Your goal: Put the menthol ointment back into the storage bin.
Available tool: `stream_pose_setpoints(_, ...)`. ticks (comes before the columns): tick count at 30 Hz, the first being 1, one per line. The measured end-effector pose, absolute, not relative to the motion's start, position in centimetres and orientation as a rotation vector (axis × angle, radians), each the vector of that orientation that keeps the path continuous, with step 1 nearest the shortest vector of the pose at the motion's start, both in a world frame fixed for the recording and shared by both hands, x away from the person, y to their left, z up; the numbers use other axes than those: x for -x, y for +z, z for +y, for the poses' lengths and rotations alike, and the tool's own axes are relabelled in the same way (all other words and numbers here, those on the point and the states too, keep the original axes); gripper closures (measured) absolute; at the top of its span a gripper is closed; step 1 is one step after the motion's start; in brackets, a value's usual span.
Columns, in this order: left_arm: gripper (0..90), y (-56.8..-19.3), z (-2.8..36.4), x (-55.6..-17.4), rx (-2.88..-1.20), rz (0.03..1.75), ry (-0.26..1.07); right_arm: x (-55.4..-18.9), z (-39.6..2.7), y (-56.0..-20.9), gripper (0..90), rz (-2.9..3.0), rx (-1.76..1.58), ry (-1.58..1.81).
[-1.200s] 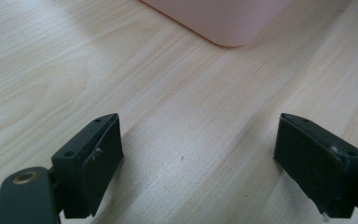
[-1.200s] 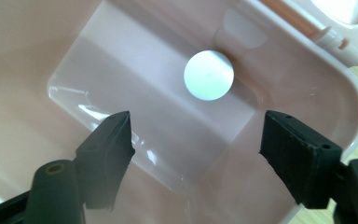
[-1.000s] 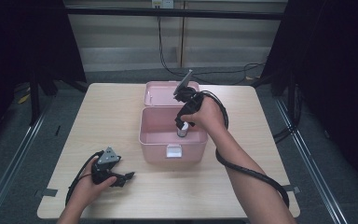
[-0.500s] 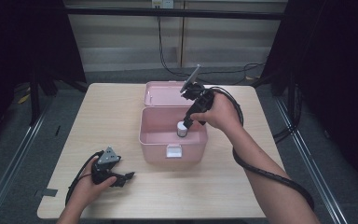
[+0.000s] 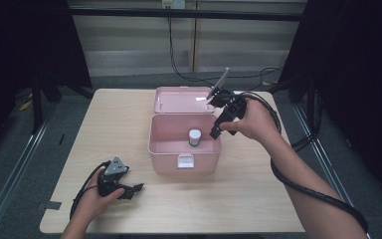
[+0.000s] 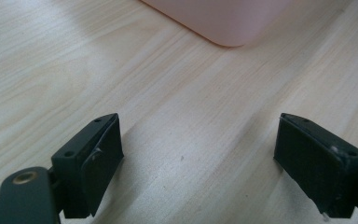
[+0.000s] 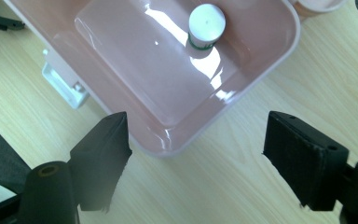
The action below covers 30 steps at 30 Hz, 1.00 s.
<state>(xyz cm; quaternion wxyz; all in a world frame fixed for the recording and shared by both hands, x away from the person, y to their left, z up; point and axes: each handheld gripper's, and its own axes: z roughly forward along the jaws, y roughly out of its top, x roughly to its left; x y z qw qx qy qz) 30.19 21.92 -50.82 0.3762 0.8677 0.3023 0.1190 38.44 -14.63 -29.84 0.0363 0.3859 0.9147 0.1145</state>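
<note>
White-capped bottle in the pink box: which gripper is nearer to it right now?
Right. The right gripper hangs open at the box's right rim, beside the bottle. The left gripper rests open on the table, in front of the box.

Pink box (image 7: pixel 168 107) on wooden table (image 7: pixel 242 177), white-capped bottle (image 7: pixel 206 25) upright inside, black jaws spread wide below

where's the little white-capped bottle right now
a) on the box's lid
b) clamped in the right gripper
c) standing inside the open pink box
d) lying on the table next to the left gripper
c: the white-capped bottle stands upright on the floor of the open pink box, while the right gripper sits above the box's right rim with its jaws spread and nothing between them.
</note>
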Motion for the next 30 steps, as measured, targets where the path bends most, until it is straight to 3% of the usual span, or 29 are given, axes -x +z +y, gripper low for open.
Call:
stream_pose_setpoints(15, 14.6, -50.8, 21.9, -30.2, -2.216, 0.774, 0.306, -36.2, -18.2, -29.7, 21.7, 2.82, -1.165, 0.379)
stream_pose_setpoints(30, 14.6, -50.8, 21.9, -30.2, -2.221, 0.773, 0.304, -34.8, -21.1, -32.7, 21.1, 2.841, -1.156, 0.432)
